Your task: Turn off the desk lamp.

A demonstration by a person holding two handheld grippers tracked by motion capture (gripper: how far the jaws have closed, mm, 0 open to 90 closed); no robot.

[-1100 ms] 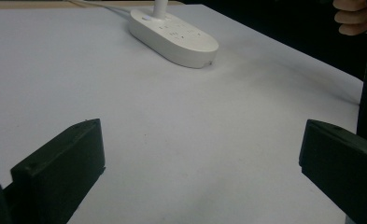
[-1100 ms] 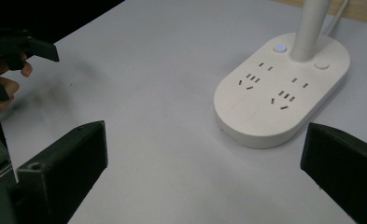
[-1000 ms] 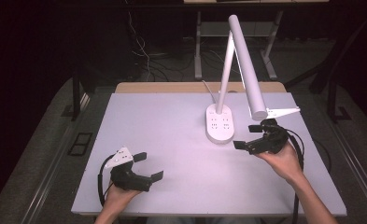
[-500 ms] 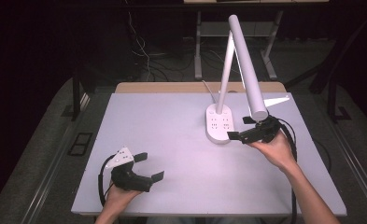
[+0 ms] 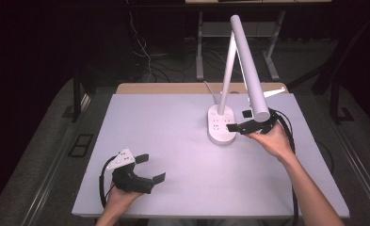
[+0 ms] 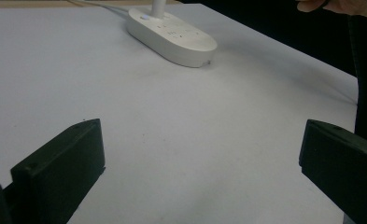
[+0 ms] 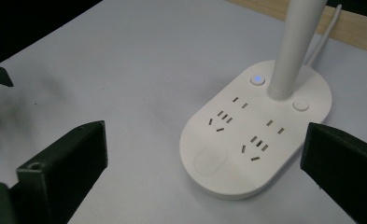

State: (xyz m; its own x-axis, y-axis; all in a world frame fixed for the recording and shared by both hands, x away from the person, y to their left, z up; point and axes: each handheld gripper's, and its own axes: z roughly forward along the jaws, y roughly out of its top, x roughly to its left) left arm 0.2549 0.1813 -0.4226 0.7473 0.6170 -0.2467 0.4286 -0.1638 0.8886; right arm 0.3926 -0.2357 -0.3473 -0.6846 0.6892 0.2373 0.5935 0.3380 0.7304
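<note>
A: Starting nearest, what sits at the lower left of the high view?

B: The left gripper, held in one hand at the near edge of the white table. Its two black jaws stand wide apart with nothing between them, pointing toward the right of the frame. The forearm enters from the bottom edge.

A: And farther in?

B: Right of center, the desk lamp's base, an oval white block with socket slots on its top. The left gripper view has it at the top center, well apart from those jaws.

A: Anything plugged into the sockets?

B: In the right gripper view the lamp base shows several groups of empty slots, two round buttons, one lit blue, and the lamp's stem rising from the far end.

A: The other hand?

B: The right gripper is at the base's right edge, forearm stretched diagonally from the lower right. Its jaws are spread open, one on either side of the base in its own view, gripping nothing; contact I cannot tell.

A: Counts?

B: One lamp, one long lamp head slanting down over the right gripper, two grippers, one cord behind.
</note>
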